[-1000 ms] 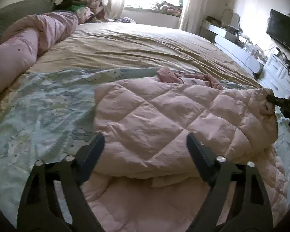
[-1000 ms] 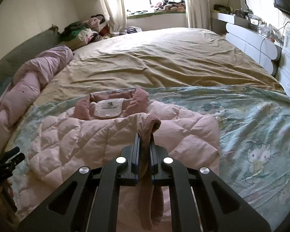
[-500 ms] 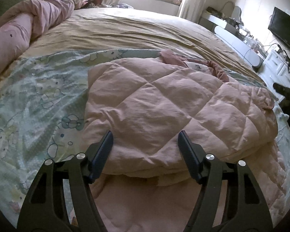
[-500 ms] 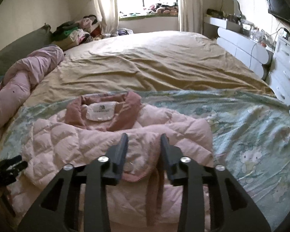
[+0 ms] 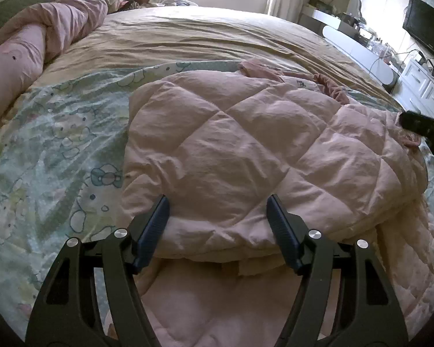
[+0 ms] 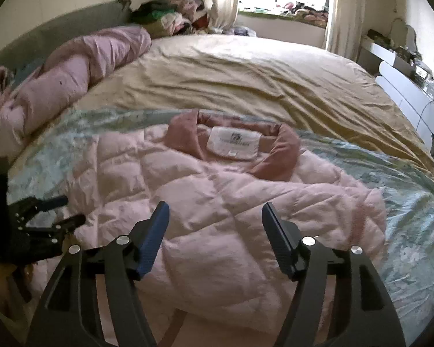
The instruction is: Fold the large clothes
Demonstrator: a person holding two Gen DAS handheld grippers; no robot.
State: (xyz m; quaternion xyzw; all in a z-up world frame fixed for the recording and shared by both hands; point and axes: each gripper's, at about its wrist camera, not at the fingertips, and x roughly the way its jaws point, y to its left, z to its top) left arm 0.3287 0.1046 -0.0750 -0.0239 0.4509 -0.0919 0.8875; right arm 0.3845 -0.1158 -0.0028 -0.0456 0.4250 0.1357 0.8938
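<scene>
A pale pink quilted jacket [image 5: 246,150] lies on the bed with its sides folded over its middle. It also shows in the right wrist view [image 6: 231,202], where its darker pink collar [image 6: 277,150] and white label [image 6: 234,143] face up at the far end. My left gripper [image 5: 218,217] is open and empty, hovering over the jacket's near folded edge. My right gripper [image 6: 215,225] is open and empty above the jacket's lower part. The left gripper also shows at the left edge of the right wrist view [image 6: 55,214].
The jacket rests on a light blue cartoon-print sheet [image 5: 58,144] over a tan bedspread [image 5: 202,43]. A rolled pink duvet [image 5: 43,37] lies along the left side. White drawers [image 5: 419,86] and a TV [image 5: 425,34] stand at the right. Clothes are piled by the window [image 6: 170,14].
My right gripper let go of the ribbed sleeve cuff, opened wide and drew back over the jacket. The sleeve now lies folded across the jacket. My left gripper stayed open and shifted slightly.
</scene>
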